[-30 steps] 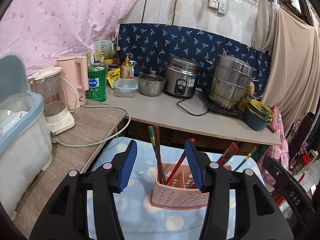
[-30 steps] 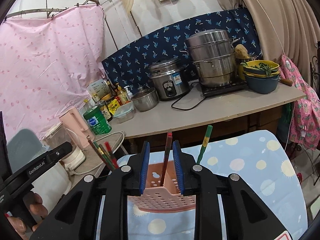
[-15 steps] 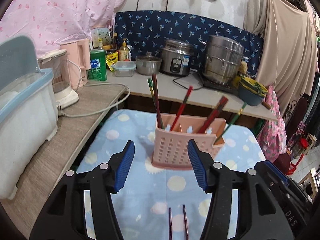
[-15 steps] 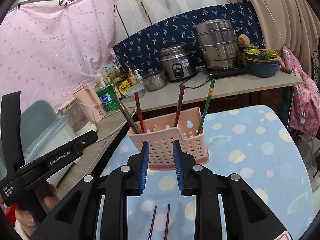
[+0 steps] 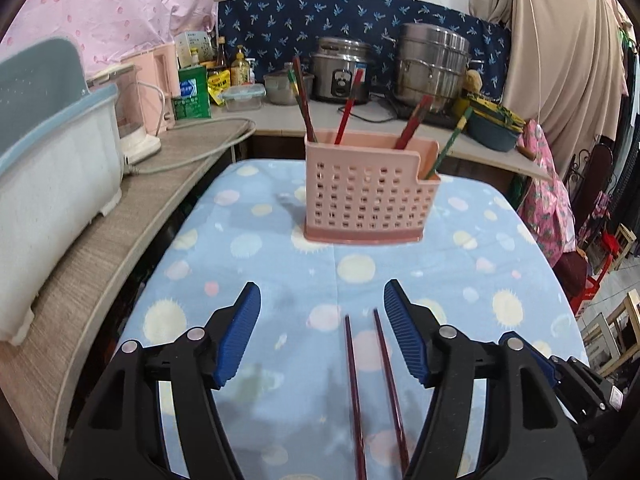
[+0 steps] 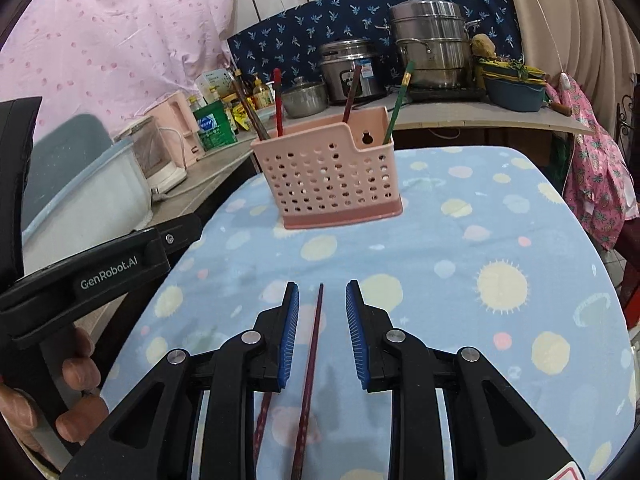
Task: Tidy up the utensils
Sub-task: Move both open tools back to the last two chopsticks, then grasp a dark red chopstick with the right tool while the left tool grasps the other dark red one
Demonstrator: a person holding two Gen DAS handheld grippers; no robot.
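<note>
Chopsticks (image 5: 374, 384) now btwn left hand-held gripper (image 5: 322, 330) jaws.

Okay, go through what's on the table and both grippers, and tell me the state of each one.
Pink utensil basket: upright on the tablecloth, chopsticks standing in it.
Two dark red chopsticks: lying flat on the cloth, side by side, not gripped.
Left hand-held gripper: jaws opening, the chopsticks lie between them untouched.
Right hand-held gripper: open, astride one chopstick, pads clear of it.

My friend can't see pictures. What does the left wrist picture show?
Two dark red chopsticks lie on a spotted blue cloth between the opening left tongs, untouched. Behind stands a pink holder with more chopsticks.
</note>
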